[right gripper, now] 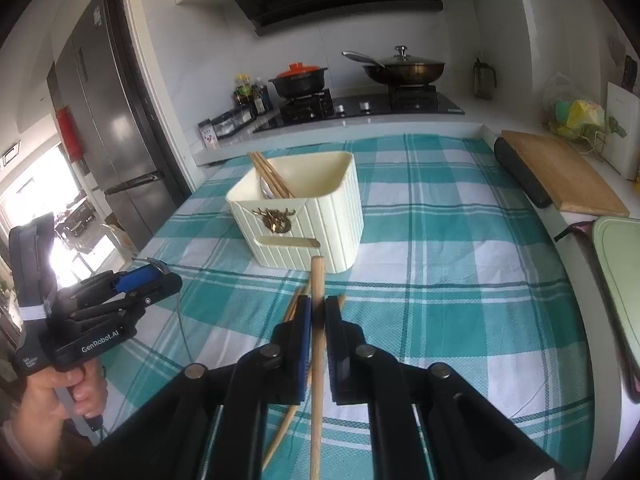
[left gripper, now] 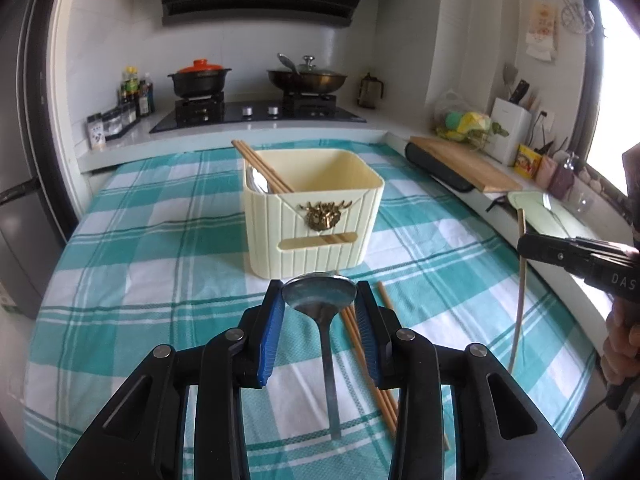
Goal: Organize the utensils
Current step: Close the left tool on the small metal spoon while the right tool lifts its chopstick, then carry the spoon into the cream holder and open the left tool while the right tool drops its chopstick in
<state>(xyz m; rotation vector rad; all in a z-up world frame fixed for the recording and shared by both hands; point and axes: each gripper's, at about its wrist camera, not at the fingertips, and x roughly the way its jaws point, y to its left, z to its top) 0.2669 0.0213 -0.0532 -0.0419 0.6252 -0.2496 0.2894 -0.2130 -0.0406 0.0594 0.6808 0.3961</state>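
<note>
Spoon [left gripper: 320,296] shows only from left wrist.

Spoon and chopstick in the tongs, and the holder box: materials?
Spoon: looks like polished steel, its bowl mirror-bright. Chopstick: matte tan, probably bamboo or wood. Holder box: cream, ribbed, faint sheen, likely moulded plastic; its emblem looks like brass-toned metal or plated plastic.

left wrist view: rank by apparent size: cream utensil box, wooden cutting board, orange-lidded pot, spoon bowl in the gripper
1. cream utensil box
2. wooden cutting board
3. spoon bowl and orange-lidded pot: look alike; the spoon is far nearer the camera, so unranked.
</note>
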